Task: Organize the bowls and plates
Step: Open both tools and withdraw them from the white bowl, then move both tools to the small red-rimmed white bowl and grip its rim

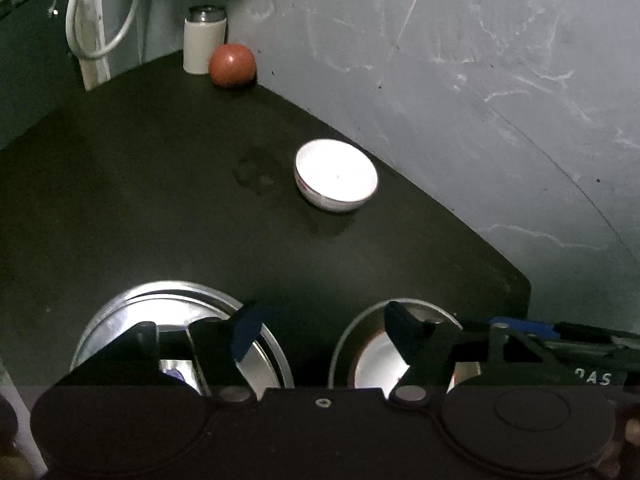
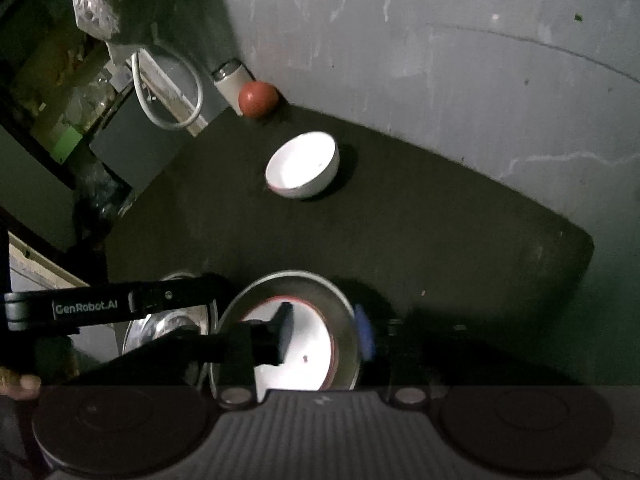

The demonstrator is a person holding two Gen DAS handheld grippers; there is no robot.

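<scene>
Lying beyond both grippers toward the wall, the white bowl [image 1: 336, 178] rests alone on the desk [image 1: 140, 200]; left gripper [image 1: 320, 324] and right gripper [image 2: 326, 330] stand open, empty, the right straddling the steel bowl's [image 2: 344, 304] rim.

Bowl [image 1: 336, 176] on table [image 1: 140, 200], mid-depth, near wall [image 1: 480, 80]. Ball [image 1: 232, 65] at far corner, touching wall, just right of can [image 1: 204, 40]. Cable [image 1: 100, 12] looped left of can, off table. Near edge: plate [image 1: 132, 312] at left, steel bowl [image 2: 320, 284] right of it, apart; smaller bowl [image 2: 296, 344] nested inside steel bowl.
</scene>
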